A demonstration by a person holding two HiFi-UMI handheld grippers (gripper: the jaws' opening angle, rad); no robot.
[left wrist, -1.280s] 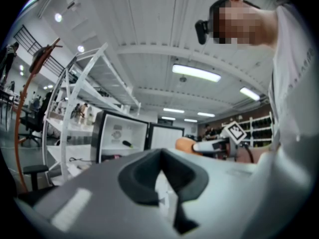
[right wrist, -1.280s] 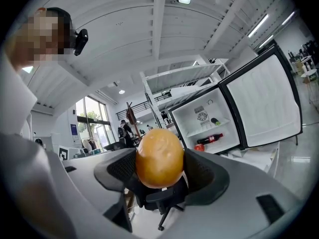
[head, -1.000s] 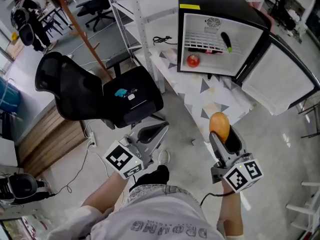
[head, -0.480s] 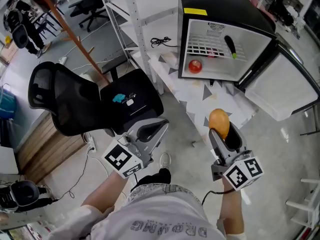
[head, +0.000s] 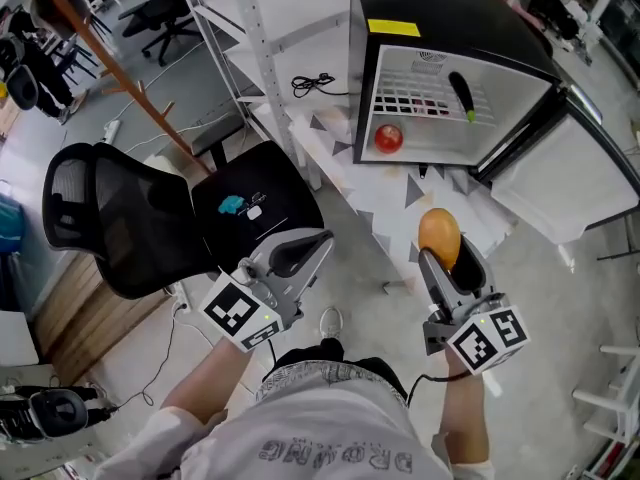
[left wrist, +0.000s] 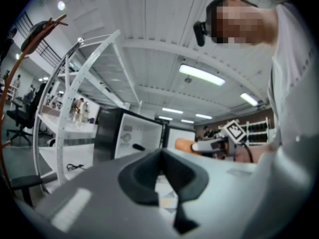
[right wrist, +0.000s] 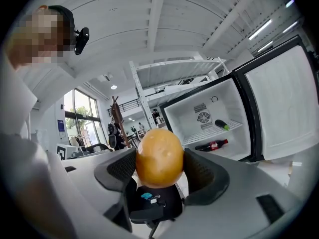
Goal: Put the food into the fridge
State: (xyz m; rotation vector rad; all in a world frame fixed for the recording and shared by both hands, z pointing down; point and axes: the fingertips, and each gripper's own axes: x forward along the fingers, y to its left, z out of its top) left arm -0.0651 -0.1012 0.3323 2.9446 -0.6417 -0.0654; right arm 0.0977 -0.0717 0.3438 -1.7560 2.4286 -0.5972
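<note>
A round orange-yellow fruit (head: 439, 234) sits between the jaws of my right gripper (head: 441, 255), which is shut on it low in the head view, over the floor in front of the fridge. In the right gripper view the fruit (right wrist: 159, 154) fills the gap between both pads. The black mini fridge (head: 440, 28) stands open at top right, its door (head: 560, 173) swung to the right. Inside lie a red tomato (head: 388, 139), a dark bottle (head: 418, 104) and a dark green vegetable (head: 461, 96). My left gripper (head: 312, 245) is shut and empty, its jaws (left wrist: 161, 158) touching.
A black office chair (head: 150, 218) stands to the left, with a small turquoise thing (head: 232, 205) on its seat. White metal shelving (head: 262, 48) with a black cable (head: 312, 83) stands beside the fridge. A patterned white cloth (head: 400, 193) lies under the fridge front.
The head view has shifted, so the chair now sits lower left and the fridge a little nearer. Both grippers hold their places; the right stays shut on the fruit.
</note>
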